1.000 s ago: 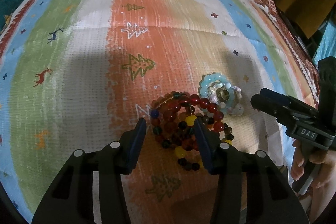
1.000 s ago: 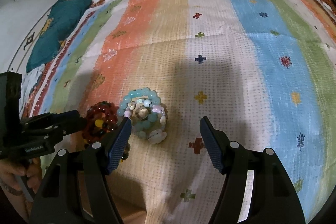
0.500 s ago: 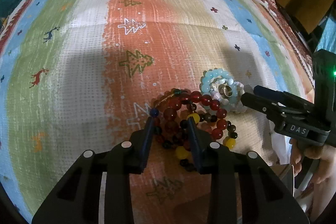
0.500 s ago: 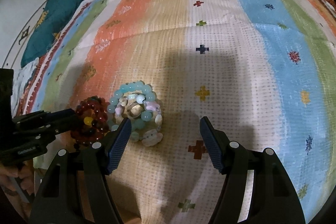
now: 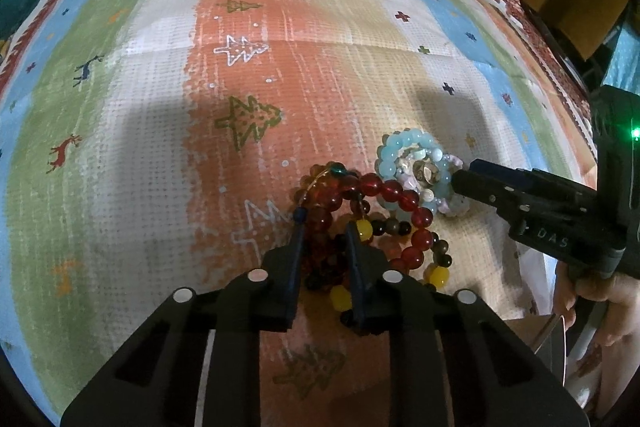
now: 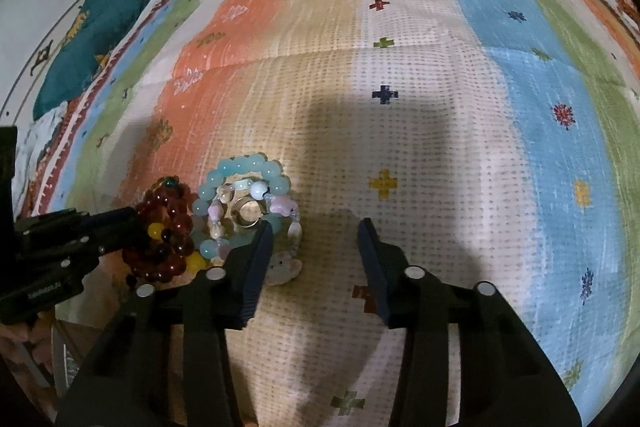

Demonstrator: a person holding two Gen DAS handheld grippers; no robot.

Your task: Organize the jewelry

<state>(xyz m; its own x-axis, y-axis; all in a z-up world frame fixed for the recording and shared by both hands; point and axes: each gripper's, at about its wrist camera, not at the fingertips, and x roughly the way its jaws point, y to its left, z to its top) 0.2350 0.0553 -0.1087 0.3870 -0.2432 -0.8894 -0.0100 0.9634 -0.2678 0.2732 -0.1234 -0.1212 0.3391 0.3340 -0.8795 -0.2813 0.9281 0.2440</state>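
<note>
1. A tangle of dark red, brown and yellow glass-bead bracelets (image 5: 362,223) lies on the striped patterned bedspread (image 5: 160,99) near its front edge; touching a pale blue and pink bead bracelet coil (image 6: 248,203).
2. Left gripper (image 5: 324,233): jaws have just been closing, now clamped on red beads.
3. Right gripper (image 6: 316,227): jaws also closing, still apart; one finger (image 6: 256,255) overlaps the pale coil.

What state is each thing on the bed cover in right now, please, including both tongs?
Left tongs: just closing, pinching dark red beads.
Right tongs: just closing, nothing between them.
Red bead bracelets: heaped, tangled, on the cover.
Pale blue bracelet: coiled around a ring, touching the red heap.
Ring: lying inside the pale coil.
Bed cover: spread flat.
</note>
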